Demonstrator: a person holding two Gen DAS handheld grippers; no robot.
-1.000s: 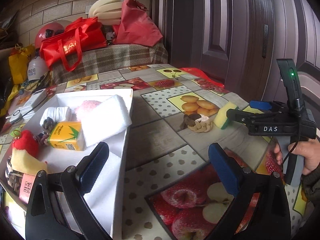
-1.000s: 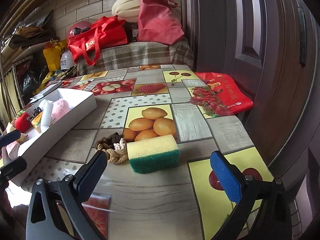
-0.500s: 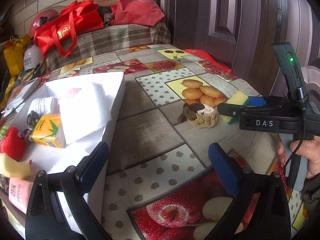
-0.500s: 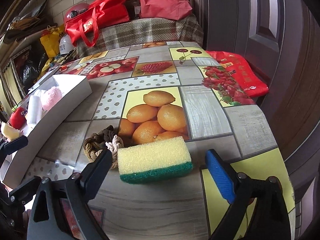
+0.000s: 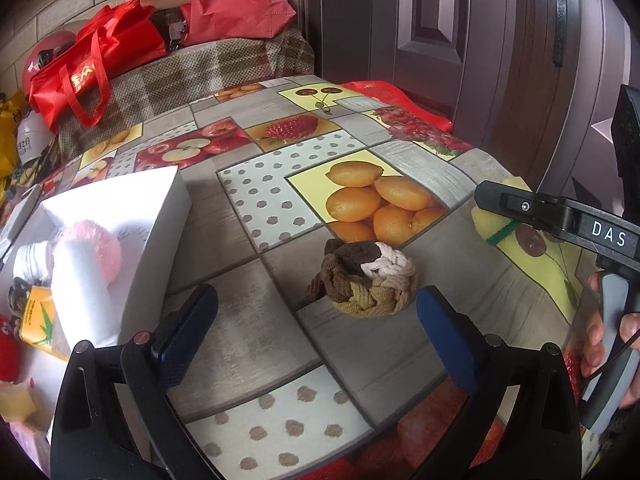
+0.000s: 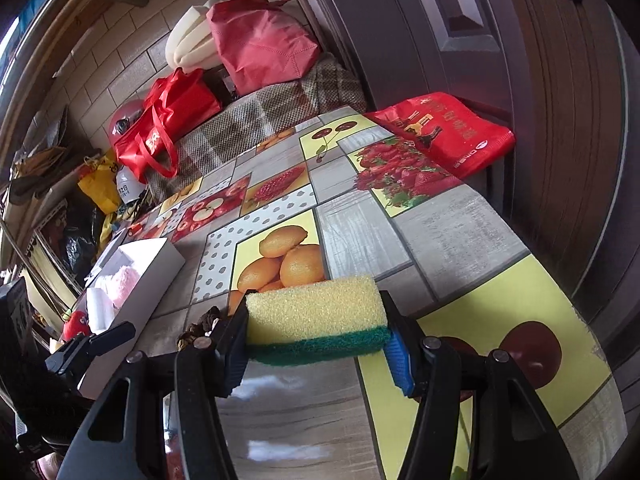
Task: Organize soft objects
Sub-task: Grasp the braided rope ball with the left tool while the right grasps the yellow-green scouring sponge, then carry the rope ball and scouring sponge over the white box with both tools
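My right gripper [image 6: 316, 354] is shut on a yellow sponge with a green scouring side [image 6: 316, 318], held just above the table. The sponge also shows in the left wrist view [image 5: 490, 226], partly hidden behind the right gripper's finger. My left gripper [image 5: 314, 330] is open and empty, close to a braided brown, tan and white rope coaster [image 5: 366, 278] that lies on the table between its fingers. A white box [image 5: 160, 216] at the left holds a pink fluffy item [image 5: 94, 242], white rolls and a yellow carton.
The table carries a fruit-print cloth [image 6: 360, 236]. A red bag [image 6: 448, 132] lies at its far right corner by the dark door. A plaid bench with red bags [image 5: 92, 64] stands behind the table. The table's right edge is near the sponge.
My right gripper has moved forward and shut on the sponge, lifting it. My left gripper has swung right from the box toward the rope coaster.
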